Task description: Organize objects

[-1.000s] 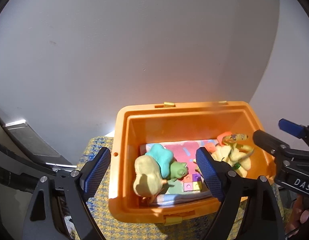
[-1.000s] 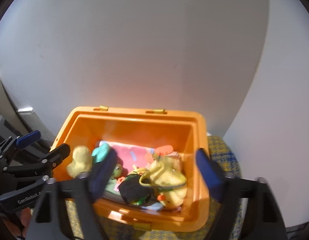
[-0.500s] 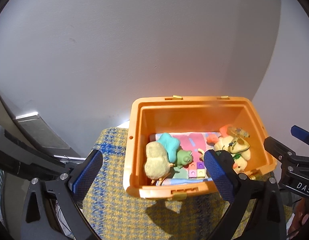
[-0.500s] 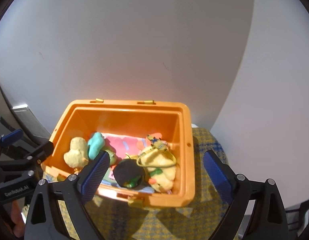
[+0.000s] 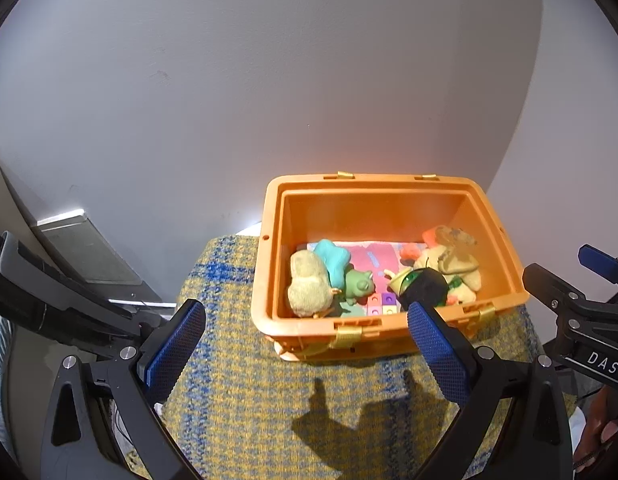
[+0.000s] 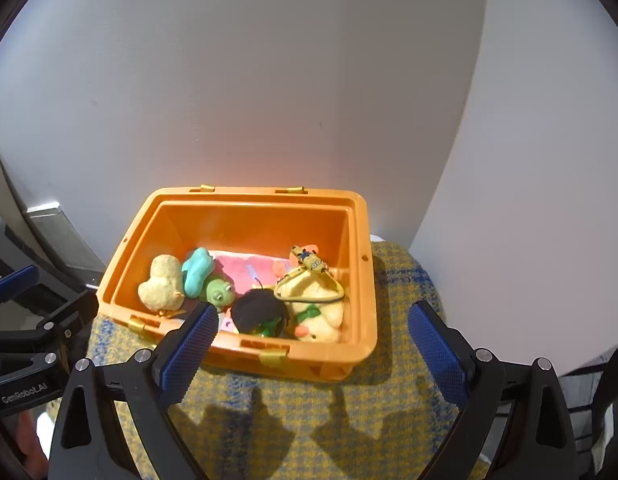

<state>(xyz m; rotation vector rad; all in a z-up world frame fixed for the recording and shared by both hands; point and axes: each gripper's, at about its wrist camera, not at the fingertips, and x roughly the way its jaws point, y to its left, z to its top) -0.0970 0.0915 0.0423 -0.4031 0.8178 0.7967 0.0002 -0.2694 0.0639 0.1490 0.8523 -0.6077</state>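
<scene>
From my left wrist camera, my left gripper (image 5: 307,344) hangs with its jaws spread wide and nothing between them, over the yellow-and-blue woven cloth (image 5: 237,392). The orange bin (image 5: 393,190) sits on the cloth's far right part, holding a beige plush (image 5: 307,290), a teal plush (image 5: 333,260), a green frog (image 5: 359,284) and a black round toy (image 5: 427,288). From my right wrist camera, my right gripper (image 6: 313,352) is likewise spread wide and empty, near the bin's (image 6: 361,280) front wall; a yellow plush (image 6: 321,304) lies at its right end, the black toy (image 6: 259,306) just left of it.
</scene>
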